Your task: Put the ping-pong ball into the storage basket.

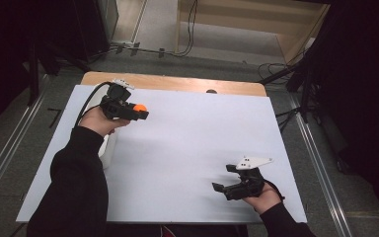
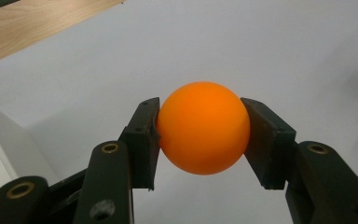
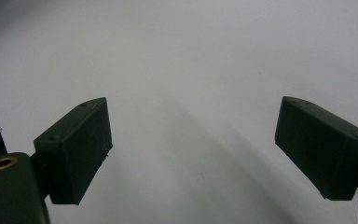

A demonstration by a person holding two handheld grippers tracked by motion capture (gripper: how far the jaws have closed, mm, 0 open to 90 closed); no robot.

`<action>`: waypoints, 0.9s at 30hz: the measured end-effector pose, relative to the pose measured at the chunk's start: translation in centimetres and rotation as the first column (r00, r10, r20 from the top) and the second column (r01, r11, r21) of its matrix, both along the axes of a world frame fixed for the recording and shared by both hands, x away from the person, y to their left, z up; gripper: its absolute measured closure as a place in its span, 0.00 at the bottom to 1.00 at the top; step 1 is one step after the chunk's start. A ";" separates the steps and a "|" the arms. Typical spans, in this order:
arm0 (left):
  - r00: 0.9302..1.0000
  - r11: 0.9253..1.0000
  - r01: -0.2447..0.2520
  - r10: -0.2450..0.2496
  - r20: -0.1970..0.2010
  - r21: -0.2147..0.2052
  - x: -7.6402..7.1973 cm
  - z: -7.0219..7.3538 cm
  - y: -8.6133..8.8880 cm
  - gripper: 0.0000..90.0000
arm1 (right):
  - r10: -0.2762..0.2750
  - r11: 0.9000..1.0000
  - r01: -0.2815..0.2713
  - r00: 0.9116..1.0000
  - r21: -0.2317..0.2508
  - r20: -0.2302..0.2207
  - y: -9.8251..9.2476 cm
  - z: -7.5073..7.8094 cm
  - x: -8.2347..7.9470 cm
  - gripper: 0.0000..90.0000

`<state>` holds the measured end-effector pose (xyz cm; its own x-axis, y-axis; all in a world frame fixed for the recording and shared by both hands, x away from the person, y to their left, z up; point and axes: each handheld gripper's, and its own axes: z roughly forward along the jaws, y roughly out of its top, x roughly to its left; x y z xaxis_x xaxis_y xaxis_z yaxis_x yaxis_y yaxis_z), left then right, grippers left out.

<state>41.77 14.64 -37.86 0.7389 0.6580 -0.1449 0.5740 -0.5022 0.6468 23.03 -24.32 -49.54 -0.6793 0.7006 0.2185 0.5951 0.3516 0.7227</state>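
High view: the left gripper (image 1: 139,111) is clamped on an orange ball (image 1: 139,107), held above the far left part of the white sheet (image 1: 187,148) that covers the table (image 1: 177,83); beside the left forearm, at the sheet's left edge, stands a white object (image 1: 109,147) that may be a container, though I cannot tell what it is or whether anything is in it; the right gripper (image 1: 225,178) sits low over the sheet's near right part, jaws spread with nothing between them.

Left gripper view: the ball (image 2: 204,127) sits squarely between both pads (image 2: 145,140), touching each, clear of the sheet (image 2: 261,56) below; to carry it well, I judge the squeeze should stay even and centred, since a smooth round ball can pop out sideways; a white edge (image 2: 9,144) of that object shows at the left.

Right gripper view: the right gripper's (image 3: 193,144) pads stand wide apart over bare sheet (image 3: 191,70); it looks ready to receive or steady the ball.
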 end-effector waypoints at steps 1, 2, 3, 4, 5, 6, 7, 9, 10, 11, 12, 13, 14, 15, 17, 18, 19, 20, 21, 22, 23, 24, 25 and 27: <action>1.000 1.000 -0.004 0.004 -0.002 -0.007 0.0 0.0 0.1 0.57 | 0.001 1.000 -0.001 1.000 -0.001 0.000 0.0 0.0 0.0 0.11; 1.000 1.000 -0.007 0.007 0.001 -0.001 0.0 0.1 0.2 0.56 | 0.000 1.000 0.000 1.000 -0.002 -0.001 0.0 0.0 0.0 0.11; 1.000 1.000 -0.011 0.011 0.001 0.004 0.0 0.1 0.3 0.56 | 0.000 1.000 0.000 1.000 -0.001 -0.001 0.0 0.0 0.0 0.11; 1.000 1.000 -0.014 0.014 0.004 0.003 0.0 0.1 0.4 0.56 | 0.000 1.000 0.000 1.000 -0.002 0.000 0.0 0.0 0.0 0.11; 1.000 1.000 -0.024 0.024 0.005 0.002 0.0 0.2 0.5 0.56 | 0.000 1.000 0.000 1.000 0.000 -0.001 0.0 0.0 0.0 0.11; 1.000 1.000 -0.024 0.024 0.005 0.003 0.1 0.2 0.7 0.56 | -0.001 1.000 0.001 1.000 0.000 0.000 0.0 0.0 0.0 0.11; 1.000 1.000 -0.026 0.026 0.005 0.002 0.1 0.3 0.8 0.56 | -0.003 1.000 0.003 1.000 0.002 0.004 0.0 0.1 0.0 0.11; 0.999 0.999 -0.035 0.035 0.006 -0.006 0.1 0.4 1.1 0.56 | -0.008 1.000 0.008 1.000 0.008 0.006 -0.1 0.1 0.0 0.11; 0.999 0.999 -0.035 0.035 0.008 -0.007 0.1 0.4 1.1 0.56 | -0.010 1.000 0.010 1.000 0.004 0.010 -0.1 0.1 0.0 0.11; 0.999 0.999 -0.037 0.037 0.007 -0.004 0.1 0.4 1.3 0.56 | -0.010 1.000 0.010 1.000 0.003 0.009 -0.1 0.1 0.0 0.11; 0.999 0.999 -0.044 0.044 0.008 -0.003 0.1 0.5 1.4 0.56 | -0.009 1.000 0.009 1.000 0.002 0.009 -0.1 0.1 0.0 0.11; 0.999 0.999 -0.045 0.045 0.011 -0.002 0.1 0.5 1.5 0.56 | -0.010 1.000 0.010 1.000 0.002 0.010 -0.1 0.1 0.0 0.11; 0.999 0.999 -0.052 0.052 0.008 -0.009 0.1 0.5 1.6 0.56 | -0.009 1.000 0.009 1.000 0.003 0.006 -0.1 0.1 0.0 0.11; 0.999 0.999 -0.051 0.051 0.009 -0.008 0.1 0.6 1.7 0.56 | -0.005 1.000 0.005 1.000 0.004 0.004 -0.1 0.1 0.0 0.11; 0.998 0.998 -0.056 0.056 0.010 -0.013 0.1 0.7 2.0 0.57 | -0.004 1.000 0.004 1.000 0.004 0.003 -0.1 0.1 0.0 0.11; 0.998 0.998 -0.056 0.056 0.007 -0.012 0.2 0.7 2.1 0.56 | -0.004 1.000 0.004 1.000 0.004 0.003 -0.1 0.1 0.0 0.11; 0.998 0.998 -0.063 0.063 0.011 -0.013 0.2 0.7 2.2 0.56 | -0.005 1.000 0.005 1.000 0.003 0.003 -0.1 0.1 0.0 0.11; 0.998 0.998 -0.065 0.065 0.010 -0.011 0.2 0.8 2.3 0.56 | -0.005 1.000 0.005 1.000 0.003 0.003 -0.1 0.1 0.0 0.11; 0.997 0.997 -0.074 0.074 0.011 -0.016 0.1 0.8 2.3 0.56 | -0.005 1.000 0.005 1.000 0.003 0.003 -0.1 0.1 0.0 0.11; 0.997 0.997 -0.071 0.071 0.011 -0.014 0.1 0.8 2.5 0.56 | -0.004 1.000 0.004 1.000 0.002 0.003 -0.1 0.1 0.0 0.11; 0.997 0.997 -0.071 0.071 0.011 -0.014 0.1 0.9 2.5 0.56 | -0.005 1.000 0.005 1.000 0.004 0.002 -0.1 0.1 0.0 0.11; 0.997 0.997 -0.073 0.074 0.011 -0.016 0.1 0.9 2.6 0.56 | -0.004 1.000 0.004 1.000 0.004 0.003 -0.1 0.1 0.0 0.11; 0.997 0.997 -0.079 0.079 0.013 -0.015 0.1 0.9 2.6 0.56 | -0.003 1.000 0.003 1.000 0.005 0.002 -0.1 0.1 0.0 0.11; 0.996 0.997 -0.082 0.082 0.017 -0.008 0.2 0.9 2.7 0.56 | -0.003 1.000 0.003 1.000 0.004 0.003 -0.1 0.1 0.0 0.11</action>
<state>41.93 17.38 -36.97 0.6849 0.7155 -0.1376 0.6017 -0.4489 0.6606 23.02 -24.39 -49.46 -0.6782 0.7016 0.2187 0.5935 0.3474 0.7260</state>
